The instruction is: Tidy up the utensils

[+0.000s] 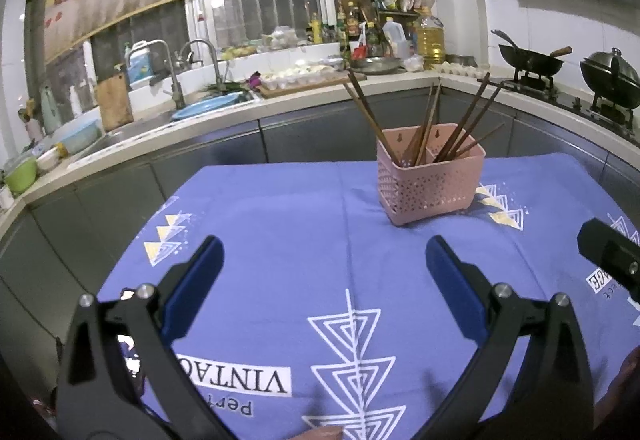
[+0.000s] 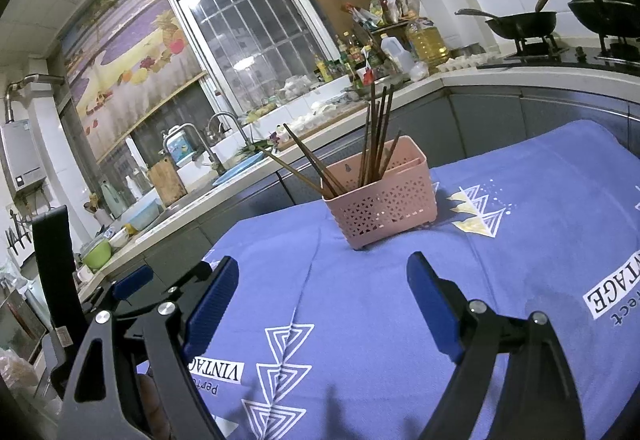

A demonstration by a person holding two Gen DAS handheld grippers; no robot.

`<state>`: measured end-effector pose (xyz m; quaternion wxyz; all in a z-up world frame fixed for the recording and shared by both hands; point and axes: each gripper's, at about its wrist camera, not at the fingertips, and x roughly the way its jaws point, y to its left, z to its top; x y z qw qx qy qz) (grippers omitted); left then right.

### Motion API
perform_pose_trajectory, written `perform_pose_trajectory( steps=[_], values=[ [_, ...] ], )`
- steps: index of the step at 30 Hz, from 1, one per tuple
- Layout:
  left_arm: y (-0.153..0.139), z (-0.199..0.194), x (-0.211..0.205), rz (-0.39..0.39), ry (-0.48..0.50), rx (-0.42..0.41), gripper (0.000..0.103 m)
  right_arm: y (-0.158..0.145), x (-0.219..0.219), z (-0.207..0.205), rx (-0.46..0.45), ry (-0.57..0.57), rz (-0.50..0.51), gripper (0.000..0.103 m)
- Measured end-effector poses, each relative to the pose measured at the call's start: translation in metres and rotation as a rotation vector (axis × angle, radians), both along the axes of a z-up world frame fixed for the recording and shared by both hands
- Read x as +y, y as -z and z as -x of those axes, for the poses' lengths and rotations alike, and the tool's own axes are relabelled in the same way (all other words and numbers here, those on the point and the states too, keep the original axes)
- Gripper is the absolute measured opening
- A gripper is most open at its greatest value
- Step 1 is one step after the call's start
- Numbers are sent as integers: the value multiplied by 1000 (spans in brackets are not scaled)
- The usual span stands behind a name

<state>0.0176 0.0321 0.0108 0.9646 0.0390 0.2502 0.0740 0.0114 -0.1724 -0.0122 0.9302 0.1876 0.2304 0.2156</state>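
The purple tablecloth (image 1: 280, 232) spreads wide under both claws, and its far edge runs just behind the pink basket (image 1: 430, 180), where grey cabinet fronts (image 1: 224, 152) and the pale countertop (image 1: 280, 102) rise beyond it. Between each claw and the basket the cloth lies bare, a broad open stretch. In the left wrist view, the cloth's left edge falls away close beside the left finger, and the dark tip of the right gripper (image 1: 610, 254) juts in at the right.

Printed on the cloth just ahead of the left gripper (image 1: 324, 260), upside down, is "VINTA" in black on a white bar, with smaller letters below it that seem to read "per", though the finger cuts them off. To the right of the right gripper (image 2: 322, 290) a second bar reads "VINTAGE", turned sideways, with "ect" next to it.

Both claws are spread wide with nothing between the blue pads, hovering above the cloth. The basket stands ahead of the left gripper and a little to its right, well apart from the fingertips; from the right gripper it stands ahead, nearly centred. The brown chopsticks (image 1: 436, 124) stand inside it, fanning outward, some leaning left over the rim and others upright or tilted right. In the right wrist view, the left gripper's frame shows just beside the left finger.
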Motion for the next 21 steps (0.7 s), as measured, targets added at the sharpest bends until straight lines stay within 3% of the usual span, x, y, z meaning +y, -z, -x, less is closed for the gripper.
perform_pose_trajectory(
  steps=[21],
  values=[
    [7, 1, -6, -9, 27, 13, 97, 7, 0, 0, 16, 2, -3, 85]
  ],
)
